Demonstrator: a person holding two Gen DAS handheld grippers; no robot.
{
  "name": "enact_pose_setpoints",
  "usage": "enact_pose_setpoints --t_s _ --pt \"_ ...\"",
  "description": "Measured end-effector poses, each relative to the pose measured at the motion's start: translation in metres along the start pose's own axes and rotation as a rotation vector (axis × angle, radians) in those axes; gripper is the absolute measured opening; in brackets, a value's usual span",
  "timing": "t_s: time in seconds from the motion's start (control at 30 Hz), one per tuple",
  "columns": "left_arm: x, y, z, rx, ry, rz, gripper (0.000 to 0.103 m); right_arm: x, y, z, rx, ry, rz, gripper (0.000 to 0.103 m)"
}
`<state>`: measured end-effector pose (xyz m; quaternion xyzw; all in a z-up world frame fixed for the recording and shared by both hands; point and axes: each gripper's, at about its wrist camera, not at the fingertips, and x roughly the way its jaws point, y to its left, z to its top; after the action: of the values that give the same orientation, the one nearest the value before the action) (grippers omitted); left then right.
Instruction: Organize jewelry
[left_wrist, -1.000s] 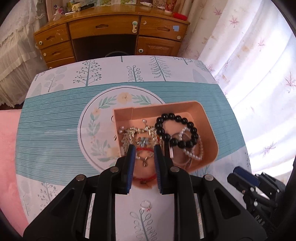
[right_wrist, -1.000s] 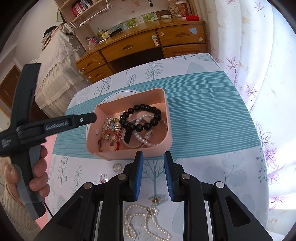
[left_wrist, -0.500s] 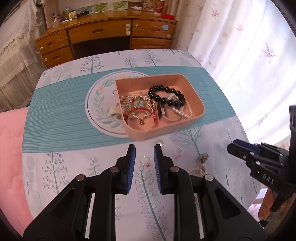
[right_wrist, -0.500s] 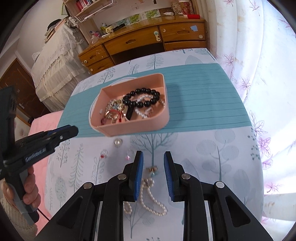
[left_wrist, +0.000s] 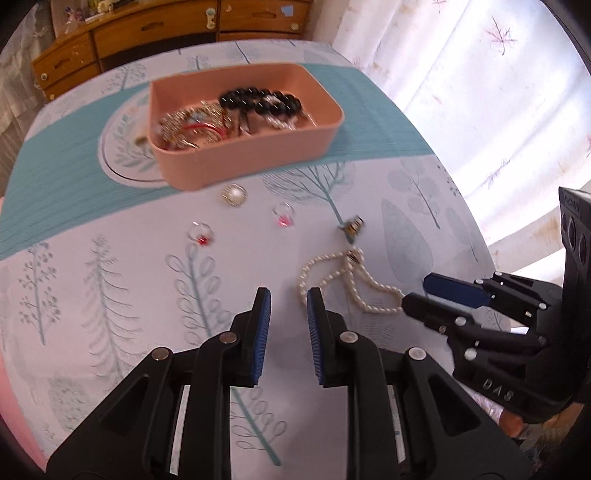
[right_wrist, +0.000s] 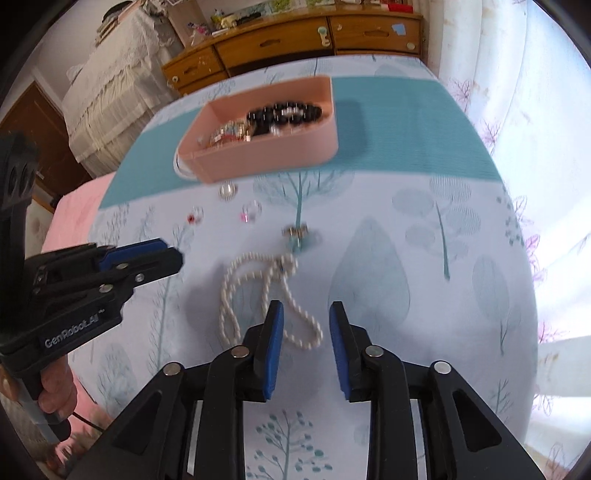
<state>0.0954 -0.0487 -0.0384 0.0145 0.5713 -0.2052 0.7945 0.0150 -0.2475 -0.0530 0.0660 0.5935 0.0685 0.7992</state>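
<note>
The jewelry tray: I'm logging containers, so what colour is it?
Plain peach-pink, with no pattern, on the jewelry tray; it shows best in the left wrist view.

A round table under a tree-print cloth (left_wrist: 110, 295) carries a pink tray (left_wrist: 258, 162), a pearl brooch (left_wrist: 234, 194), two red-stoned rings (left_wrist: 201, 236) (left_wrist: 283, 217), a small clasp piece (left_wrist: 352, 227) and a pearl necklace (left_wrist: 347, 284).

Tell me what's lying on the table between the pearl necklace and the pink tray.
In the left wrist view, between the pearl necklace and the pink tray lie a round pearl brooch, two red-stone rings and a small clasp-like piece.
</note>
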Motion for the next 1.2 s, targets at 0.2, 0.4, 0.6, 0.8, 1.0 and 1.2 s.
enact_pose_setpoints --t_s 0.2,0.4,0.6,0.8,1.0,1.2 --pt "0.017 -0.014 -0.004 -0.029 0.059 -0.037 0.017 -0.001 -0.008 -0.011 0.0 0.008 0.008 0.032" --pt "0.031 -0.022 -0.007 -0.057 0.095 -0.023 0.017 -0.002 -0.018 -0.012 0.032 -0.005 0.038 0.033" --pt "0.039 -0.034 -0.006 -0.041 0.114 0.036 0.017 -0.006 -0.024 -0.014 0.048 -0.018 0.053 0.033" --pt "0.045 -0.051 -0.004 0.039 0.152 0.141 0.007 -0.007 -0.032 -0.017 0.067 -0.018 0.063 0.033" --pt "0.039 -0.037 -0.006 0.0 0.152 0.112 0.0 -0.008 -0.035 -0.019 0.081 -0.02 0.066 0.033" --pt "-0.009 -0.013 0.005 -0.05 0.04 0.084 0.0 -0.007 -0.035 -0.018 0.083 -0.023 0.071 0.033"
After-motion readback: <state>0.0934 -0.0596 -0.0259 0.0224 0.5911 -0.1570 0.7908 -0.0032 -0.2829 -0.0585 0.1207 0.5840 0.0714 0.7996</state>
